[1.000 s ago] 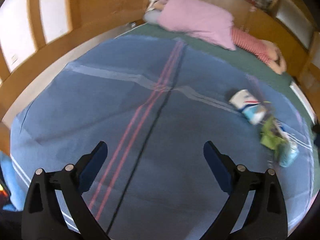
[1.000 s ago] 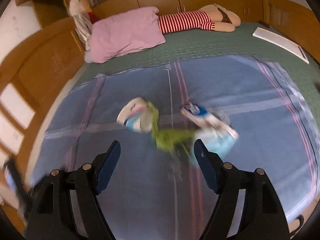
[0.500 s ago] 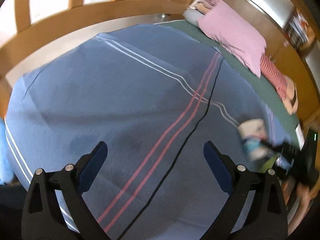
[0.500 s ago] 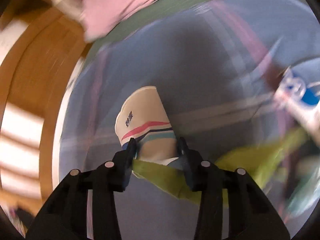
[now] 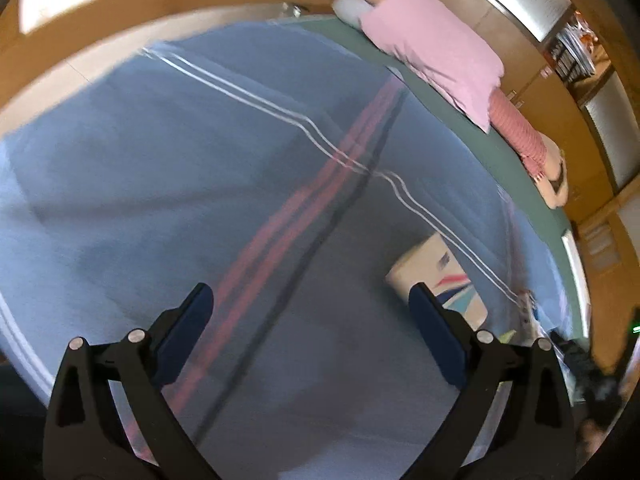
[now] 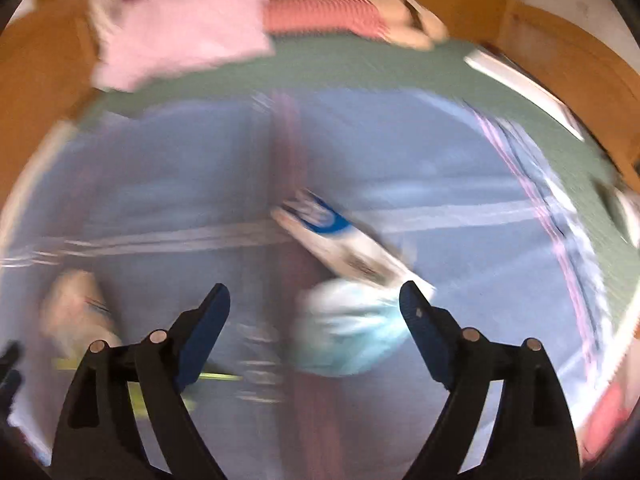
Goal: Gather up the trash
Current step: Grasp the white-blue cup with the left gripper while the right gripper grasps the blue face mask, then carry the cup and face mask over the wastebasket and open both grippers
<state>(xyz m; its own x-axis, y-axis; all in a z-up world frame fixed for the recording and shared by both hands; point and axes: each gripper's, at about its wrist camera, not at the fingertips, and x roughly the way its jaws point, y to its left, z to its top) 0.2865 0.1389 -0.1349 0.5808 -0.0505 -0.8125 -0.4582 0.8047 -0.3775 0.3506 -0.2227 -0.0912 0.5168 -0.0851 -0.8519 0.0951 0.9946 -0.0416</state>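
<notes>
A cream paper cup [image 5: 434,276] with red and teal stripes lies on its side on the blue blanket [image 5: 200,184], just past my left gripper's right finger. My left gripper [image 5: 310,300] is open and empty. In the blurred right wrist view the cup [image 6: 76,308] lies at the lower left, a white and blue wrapper [image 6: 340,240] lies ahead, and a pale blue crumpled bag [image 6: 348,332] lies between the fingers. A green wrapper [image 6: 216,378] shows behind the left finger. My right gripper [image 6: 314,300] is open and empty.
A pink pillow [image 5: 436,48] and a red-striped plush doll [image 5: 524,140] lie at the head of the bed on the green sheet [image 6: 360,68]. A white flat object [image 6: 524,88] lies at the bed's right edge. Wooden panelling surrounds the bed.
My right gripper was shut on the paper cup half a second ago; it has let go, opened wide and swung right over the pale blue bag. My left gripper has moved closer to the cup.
</notes>
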